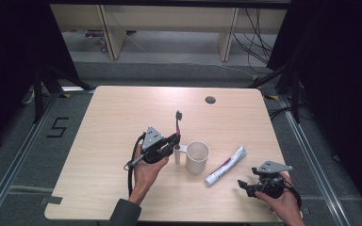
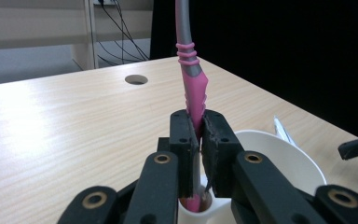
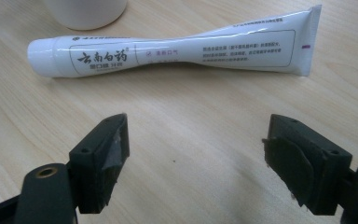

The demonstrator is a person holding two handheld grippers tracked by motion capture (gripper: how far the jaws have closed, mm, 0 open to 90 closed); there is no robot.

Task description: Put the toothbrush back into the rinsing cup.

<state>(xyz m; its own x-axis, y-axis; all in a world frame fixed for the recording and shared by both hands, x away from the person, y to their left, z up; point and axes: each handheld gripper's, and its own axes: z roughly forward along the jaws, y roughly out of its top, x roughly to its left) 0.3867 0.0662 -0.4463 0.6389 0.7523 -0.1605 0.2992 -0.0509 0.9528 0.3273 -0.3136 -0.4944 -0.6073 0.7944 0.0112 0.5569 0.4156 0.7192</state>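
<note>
Toothbrush stands upright beside the cup on the surface; from above we see the left gripper clamping its handle and the right gripper near the tube. In the left gripper view, the fingers pinch the pink handle above the cup. In the right gripper view, we find the fingers spread wide, the tube lying just beyond.

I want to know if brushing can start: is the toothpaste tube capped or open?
Capped. The tube lies flat on the table with its white cap on, ahead of the open right tongs.
</note>
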